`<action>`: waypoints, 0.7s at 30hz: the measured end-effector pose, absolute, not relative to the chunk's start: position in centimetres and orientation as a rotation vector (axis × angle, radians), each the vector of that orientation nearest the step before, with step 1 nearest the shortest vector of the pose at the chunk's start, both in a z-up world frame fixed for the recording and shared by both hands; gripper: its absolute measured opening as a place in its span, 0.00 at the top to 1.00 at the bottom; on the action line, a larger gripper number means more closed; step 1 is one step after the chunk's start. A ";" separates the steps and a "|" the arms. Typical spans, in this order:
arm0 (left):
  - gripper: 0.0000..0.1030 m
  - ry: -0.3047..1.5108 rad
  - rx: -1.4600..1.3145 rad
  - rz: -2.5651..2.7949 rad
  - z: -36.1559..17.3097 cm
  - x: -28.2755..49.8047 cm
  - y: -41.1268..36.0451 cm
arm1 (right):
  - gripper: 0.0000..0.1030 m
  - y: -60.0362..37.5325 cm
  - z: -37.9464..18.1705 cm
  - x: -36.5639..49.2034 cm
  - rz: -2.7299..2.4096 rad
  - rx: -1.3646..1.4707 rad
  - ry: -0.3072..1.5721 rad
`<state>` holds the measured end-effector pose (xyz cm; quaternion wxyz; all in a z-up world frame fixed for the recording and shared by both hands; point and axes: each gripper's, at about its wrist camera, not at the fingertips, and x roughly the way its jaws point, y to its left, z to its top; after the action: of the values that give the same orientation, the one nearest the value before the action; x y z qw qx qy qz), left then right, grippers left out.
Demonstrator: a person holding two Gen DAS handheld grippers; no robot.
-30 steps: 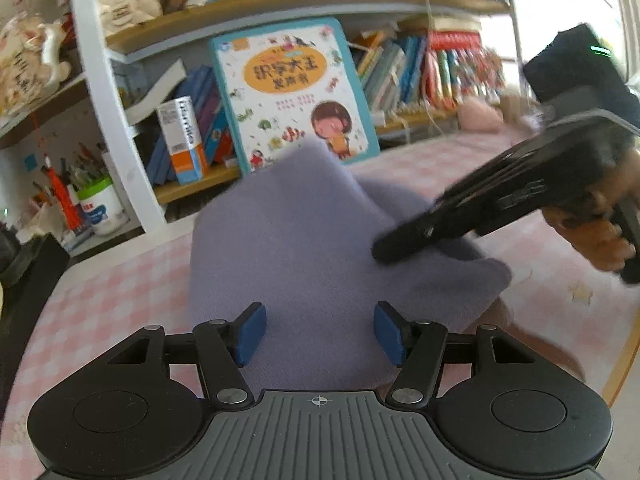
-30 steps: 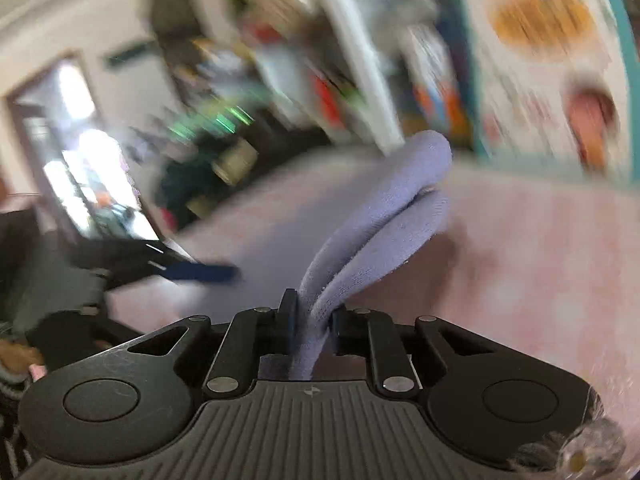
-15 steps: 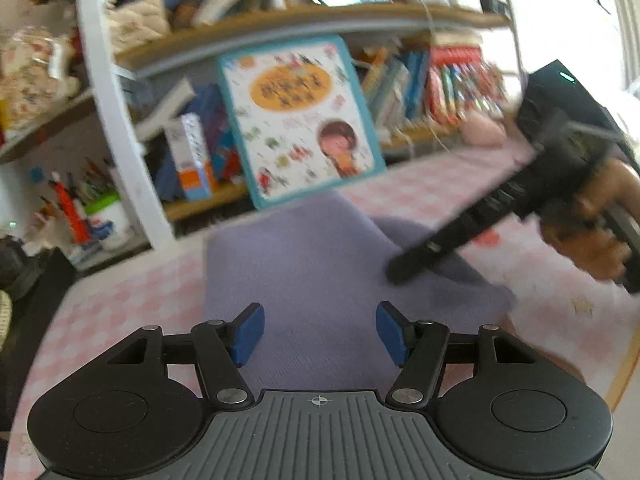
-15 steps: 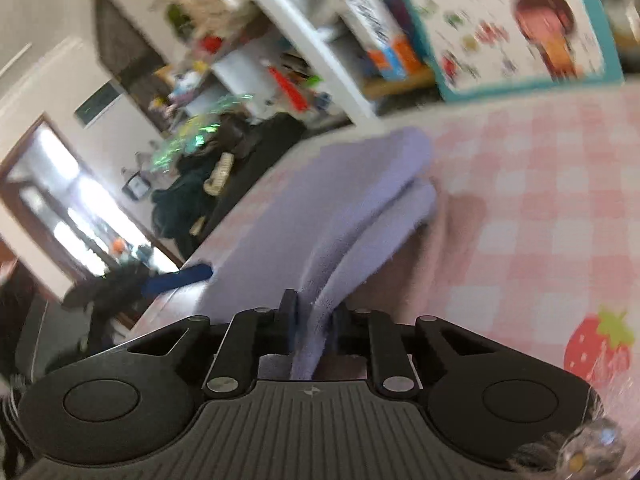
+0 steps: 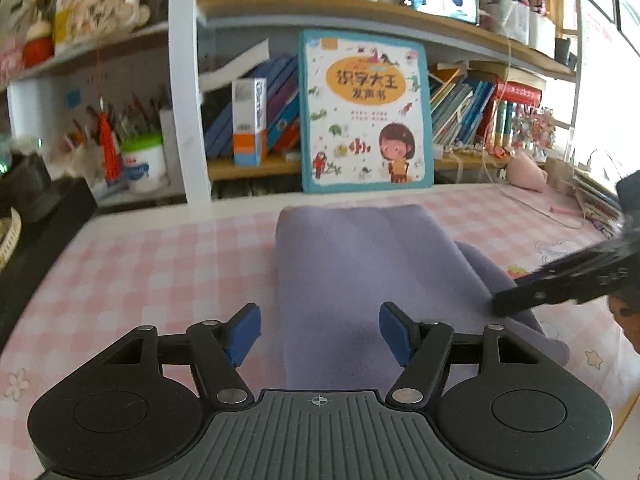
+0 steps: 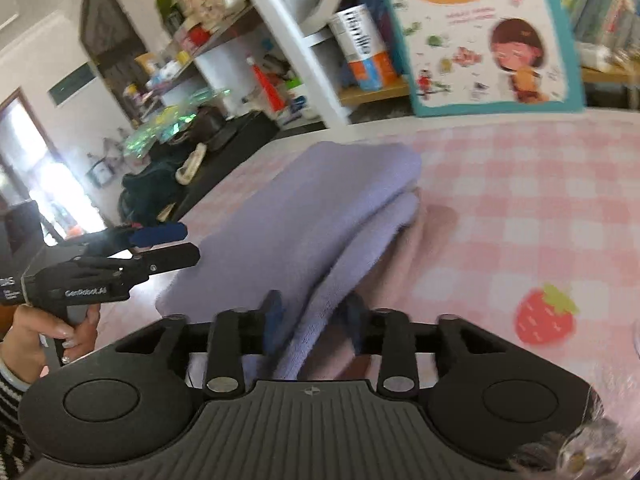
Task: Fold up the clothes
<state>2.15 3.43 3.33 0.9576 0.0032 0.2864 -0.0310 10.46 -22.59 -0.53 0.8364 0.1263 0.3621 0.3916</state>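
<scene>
Between opening right hand-held gripper [image 6: 314, 320] pads, purple garment [image 6: 312, 208]

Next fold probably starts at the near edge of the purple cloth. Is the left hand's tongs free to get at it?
Probably yes: the left tongs are opening, empty, right above the purple cloth's near edge, nothing between. The right tongs are opening around its side fold.
</scene>
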 end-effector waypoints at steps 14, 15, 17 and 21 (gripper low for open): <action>0.21 0.735 -0.388 -0.251 -0.1 7.5 8.2 | 0.42 -24.4 -2.3 10.4 0.715 0.569 0.963; 0.21 0.741 -0.423 -0.260 -0.5 7.7 8.3 | 0.42 -24.1 -2.3 10.5 0.713 0.572 0.965; 0.24 0.750 -0.485 -0.270 -1.2 8.0 8.3 | 0.44 -23.6 -2.4 10.9 0.711 0.582 0.964; 0.32 0.725 -0.473 -0.244 -1.1 7.0 7.3 | 0.60 -22.4 -2.3 11.1 0.696 0.532 0.946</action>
<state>7.04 7.27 -1.12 0.9006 -0.2286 0.3504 -0.1182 11.11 -22.37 -2.30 0.7992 0.2482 0.4410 0.3242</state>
